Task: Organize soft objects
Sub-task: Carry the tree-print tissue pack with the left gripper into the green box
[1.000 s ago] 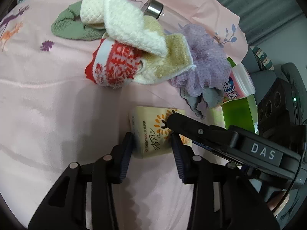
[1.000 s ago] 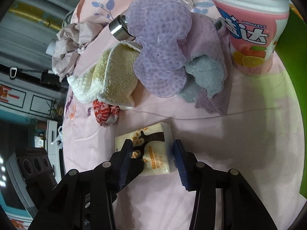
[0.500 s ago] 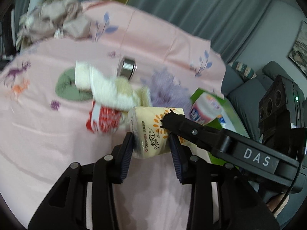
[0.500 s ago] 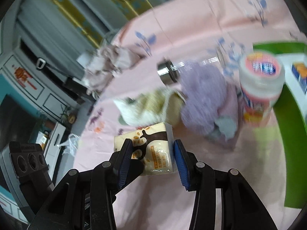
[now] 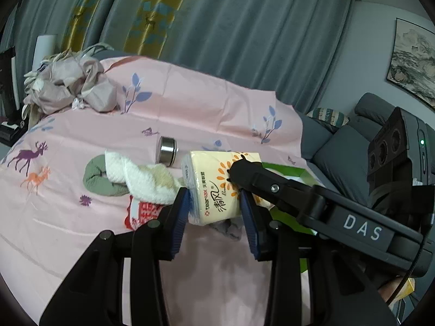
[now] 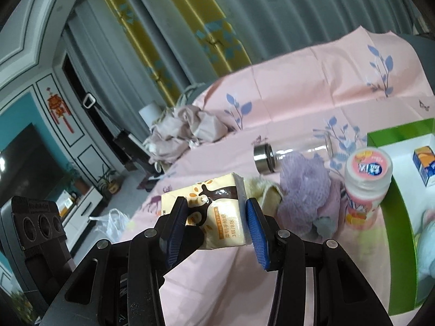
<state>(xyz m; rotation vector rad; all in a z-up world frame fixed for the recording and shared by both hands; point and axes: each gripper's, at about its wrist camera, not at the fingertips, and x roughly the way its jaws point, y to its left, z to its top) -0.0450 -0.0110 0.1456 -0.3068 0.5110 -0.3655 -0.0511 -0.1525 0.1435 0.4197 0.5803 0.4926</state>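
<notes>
A yellow tissue pack (image 5: 214,190) is held in the air above the pink sheet by both grippers. My left gripper (image 5: 214,212) is shut on its near end. My right gripper (image 6: 214,217) is shut on the same tissue pack (image 6: 217,217), and its black finger crosses the pack in the left wrist view. On the sheet lie a white and yellow towel (image 5: 141,176), a green cloth (image 5: 100,179), a red and white cloth (image 5: 141,212) and a purple bath pouf (image 6: 304,184) over a grey and pink cloth (image 6: 323,222).
A clear bottle with a steel cap (image 6: 263,160) lies behind the pouf. A pink gum jar (image 6: 364,184) stands beside a green box (image 6: 397,217) at the right, holding a small carton (image 6: 424,165). Crumpled mauve fabric (image 5: 68,87) sits far left. A grey sofa (image 5: 342,152) is right.
Both grippers have lifted the tissue pack off the sheet and tilted up, so the curtains and room now show. The cloths on the sheet have stayed in place.
</notes>
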